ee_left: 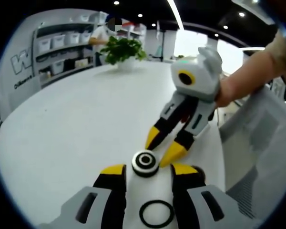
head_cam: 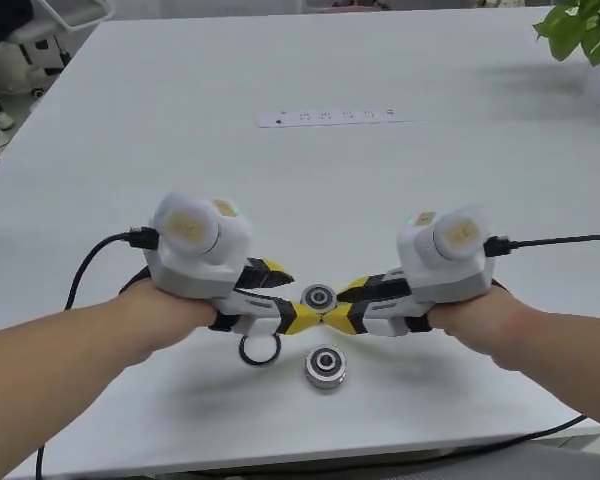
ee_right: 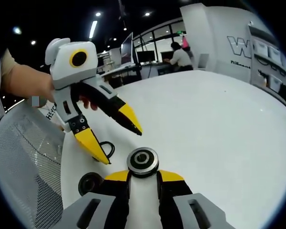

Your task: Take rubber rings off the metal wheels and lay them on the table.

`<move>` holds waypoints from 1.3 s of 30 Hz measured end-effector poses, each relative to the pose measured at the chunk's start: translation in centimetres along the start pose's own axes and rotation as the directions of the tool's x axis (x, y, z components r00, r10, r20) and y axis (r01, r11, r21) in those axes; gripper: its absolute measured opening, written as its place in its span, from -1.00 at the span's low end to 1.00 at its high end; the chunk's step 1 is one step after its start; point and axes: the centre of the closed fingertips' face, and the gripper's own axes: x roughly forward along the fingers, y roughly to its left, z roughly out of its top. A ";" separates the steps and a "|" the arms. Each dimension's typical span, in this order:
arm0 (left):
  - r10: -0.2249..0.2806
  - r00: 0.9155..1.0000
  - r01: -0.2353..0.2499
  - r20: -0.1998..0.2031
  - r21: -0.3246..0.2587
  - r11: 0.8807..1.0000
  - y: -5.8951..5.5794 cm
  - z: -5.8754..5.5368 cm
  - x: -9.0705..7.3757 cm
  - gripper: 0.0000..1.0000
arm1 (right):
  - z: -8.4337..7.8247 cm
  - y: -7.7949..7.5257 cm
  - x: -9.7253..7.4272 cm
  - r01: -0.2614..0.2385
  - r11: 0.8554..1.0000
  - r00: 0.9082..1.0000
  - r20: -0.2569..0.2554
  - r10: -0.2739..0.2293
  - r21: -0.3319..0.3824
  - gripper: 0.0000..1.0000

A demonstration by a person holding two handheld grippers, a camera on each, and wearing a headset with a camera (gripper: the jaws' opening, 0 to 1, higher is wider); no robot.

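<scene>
My right gripper (head_cam: 335,303) (ee_right: 143,175) is shut on a small metal wheel (head_cam: 318,297) (ee_right: 143,162) (ee_left: 145,163) at its yellow tips, just above the white table (head_cam: 310,190). Facing it, my left gripper (head_cam: 300,297) (ee_left: 148,169) is open, its tips on either side of the same wheel. A second wheel (head_cam: 326,365) (ee_right: 90,183) with a dark rubber rim lies flat nearer me. A loose black rubber ring (head_cam: 260,350) (ee_left: 156,213) lies on the table under the left jaws. The right gripper (ee_left: 164,145) and the left gripper (ee_right: 119,143) each show in the other's view.
A flush socket strip (head_cam: 325,117) sits mid-table and a potted plant (head_cam: 580,30) (ee_left: 124,50) at the far right corner. Black cables (head_cam: 90,265) trail from both grippers. The table's near edge (head_cam: 310,462) is close, with a mesh chair (ee_right: 24,157) beside it.
</scene>
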 end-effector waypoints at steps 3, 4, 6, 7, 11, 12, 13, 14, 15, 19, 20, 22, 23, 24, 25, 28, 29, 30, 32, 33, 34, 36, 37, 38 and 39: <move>-0.007 1.000 0.007 -0.005 0.009 1.000 -0.2 0.1 0.4 -0.28 | 0.0 -0.1 0.0 0.003 1.000 1.000 0.000 -0.003 -0.007 -0.62; -0.008 1.000 0.008 -0.008 0.012 1.000 -0.2 0.1 0.6 -0.29 | 0.0 -0.1 0.0 0.002 1.000 1.000 0.000 -0.002 -0.007 -0.63; -0.008 1.000 0.008 -0.012 0.017 1.000 -0.1 0.1 0.9 -0.31 | 0.0 -0.1 0.0 0.002 1.000 1.000 0.000 -0.002 -0.010 -0.63; -0.009 1.000 0.009 -0.014 0.018 1.000 0.0 0.1 1.0 -0.34 | 0.0 -0.1 0.0 0.002 1.000 1.000 0.001 -0.002 -0.010 -0.64; -0.007 1.000 0.007 -0.022 0.020 1.000 0.3 0.1 1.6 -0.40 | 0.0 -0.1 0.0 0.003 1.000 1.000 0.004 -0.003 -0.010 -0.64; -0.007 1.000 0.008 -0.023 0.020 1.000 0.3 0.1 1.7 -0.42 | 0.0 -0.1 0.0 0.003 1.000 1.000 0.004 -0.003 -0.011 -0.64; -0.008 1.000 0.008 -0.024 0.022 1.000 0.3 0.1 1.8 -0.43 | 0.0 -0.2 0.0 0.003 1.000 1.000 0.004 -0.003 -0.012 -0.65; -0.007 1.000 0.008 -0.026 0.025 1.000 0.3 0.1 1.9 -0.45 | 0.0 -0.2 0.0 0.003 1.000 1.000 0.004 -0.003 -0.013 -0.65; -0.007 1.000 0.008 -0.027 0.027 1.000 0.3 0.1 1.9 -0.47 | 0.0 -0.1 0.0 0.003 1.000 1.000 0.004 -0.003 -0.014 -0.66; 0.001 0.999 0.001 -0.042 0.031 1.000 0.4 -0.3 2.1 -0.54 | -0.1 -0.2 -0.1 0.002 1.000 1.000 0.007 -0.002 -0.008 -0.67; 0.003 0.999 -0.001 -0.032 0.039 0.999 0.4 -0.1 2.1 -0.55 | -0.1 -0.2 -0.1 0.002 1.000 1.000 0.008 -0.002 -0.009 -0.67; 0.005 0.999 -0.004 -0.032 0.049 0.999 0.4 -0.1 2.1 -0.59 | -0.1 -0.2 -0.1 0.003 1.000 1.000 0.011 -0.003 -0.007 -0.67; 0.008 0.999 -0.006 -0.037 0.061 0.998 0.4 -0.1 2.0 -0.61 | -0.1 -0.2 -0.1 0.003 1.000 1.000 0.011 -0.003 -0.007 -0.67; 0.005 0.999 -0.003 -0.047 0.057 0.998 0.1 -0.3 1.9 -0.63 | -0.1 -0.2 -0.1 0.006 1.000 1.000 0.010 -0.006 -0.009 -0.69; 0.014 0.999 -0.011 -0.037 0.057 0.998 0.3 -0.2 1.8 -0.63 | -0.1 -0.3 -0.1 0.007 1.000 1.000 0.009 -0.006 -0.014 -0.70; 0.022 0.999 -0.021 -0.027 0.051 0.998 0.6 -0.2 1.8 -0.65 | -0.1 -0.3 -0.2 0.005 1.000 1.000 0.009 -0.005 -0.003 -0.73; 0.025 0.999 -0.024 -0.024 0.049 0.999 0.6 -0.2 1.7 -0.65 | -0.2 -0.4 -0.2 0.005 1.000 1.000 0.008 -0.005 0.002 -0.75; 0.028 0.999 -0.027 -0.022 0.048 0.998 0.6 -0.1 1.8 -0.67 | -0.2 -0.4 -0.2 0.004 1.000 1.000 0.009 -0.004 0.005 -0.76; 0.040 0.999 -0.039 -0.020 0.047 0.998 0.8 -0.1 1.8 -0.71 | -0.2 -0.3 -0.2 0.003 1.000 1.000 0.008 -0.003 0.009 -0.79; 0.039 0.999 -0.038 -0.016 0.051 0.998 0.7 -0.2 1.7 -0.72 | -0.3 -0.4 -0.2 0.004 1.000 1.000 0.007 -0.004 0.011 -0.82; 0.041 0.999 -0.040 -0.019 0.051 0.998 0.8 -0.2 1.9 -0.72 | -0.3 -0.4 -0.2 0.003 1.000 1.000 0.008 -0.003 0.015 -0.84; 0.044 0.999 -0.043 -0.019 0.051 0.998 0.8 -0.2 1.9 -0.72 | -0.4 -0.4 -0.2 0.002 1.000 1.000 0.010 -0.002 0.020 -0.85; 0.045 0.999 -0.044 -0.019 0.052 0.998 0.8 -0.2 1.9 -0.72 | -0.3 -0.3 -0.3 0.002 1.000 1.000 0.011 -0.002 0.019 -0.85; 0.045 0.999 -0.044 -0.020 0.053 0.998 0.8 -0.2 1.9 -0.72 | -0.3 -0.3 -0.3 0.002 1.000 1.000 0.010 -0.002 0.019 -0.85; 0.045 0.999 -0.044 -0.021 0.052 0.998 0.9 -0.2 1.9 -0.72 | -0.3 -0.3 -0.3 0.002 1.000 1.000 0.011 -0.002 0.021 -0.85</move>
